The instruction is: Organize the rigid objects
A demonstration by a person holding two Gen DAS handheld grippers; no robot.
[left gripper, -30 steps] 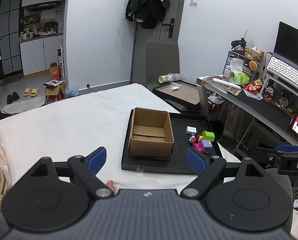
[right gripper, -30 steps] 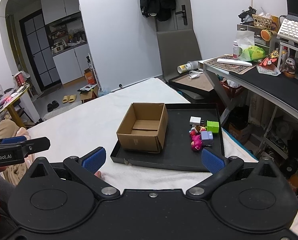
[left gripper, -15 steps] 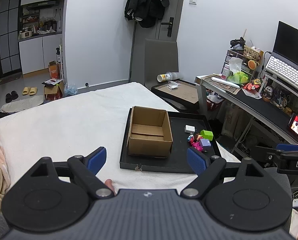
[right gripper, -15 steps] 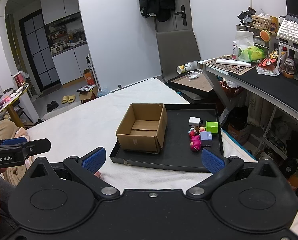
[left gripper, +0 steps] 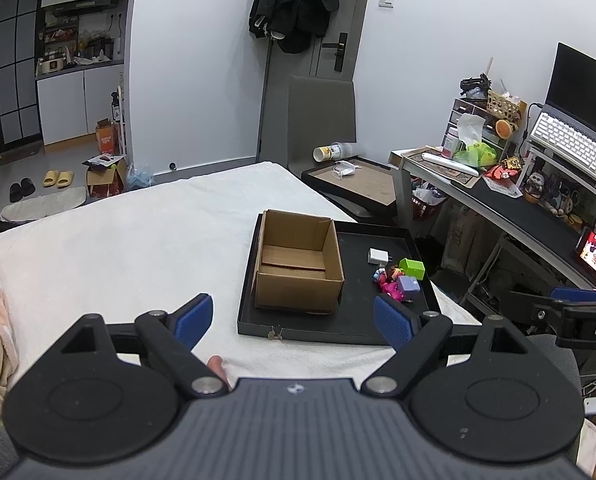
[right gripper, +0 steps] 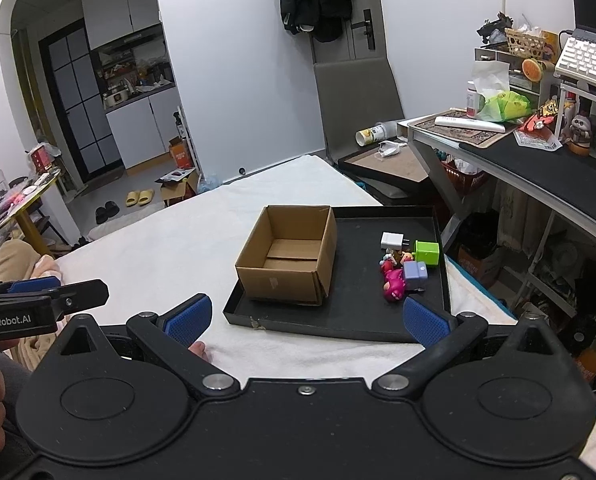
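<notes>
Blue-padded fingers [left gripper: 194, 317] on the left gripper [left gripper: 294, 318] spread wide, nothing between them, held level and pointing at the tray from low in the frame. Same deal on the right gripper [right gripper: 305, 318]: pads far apart, empty, hovering short of the tray's near edge.

Cardboard box [right gripper: 288, 254] dead centre of both views, open top, sitting on the left part of the black tray [right gripper: 361, 320]. Right of it on the tray, a little cluster: white charger [right gripper: 392, 239] farthest back, green cube [right gripper: 426, 252] just beside it, purple block [right gripper: 414, 274] nearer, touching a pink toy [right gripper: 393, 286], plus a couple of small figures squeezed in between, too tiny to make out. None of it in the box.

Tray resting on a white bed cover [left gripper: 138, 236]. Desk [right gripper: 537, 176] with clutter along the right side. Grey chair [left gripper: 321, 120] and door upper centre, coats hanging on it. Kitchen nook upper left.
</notes>
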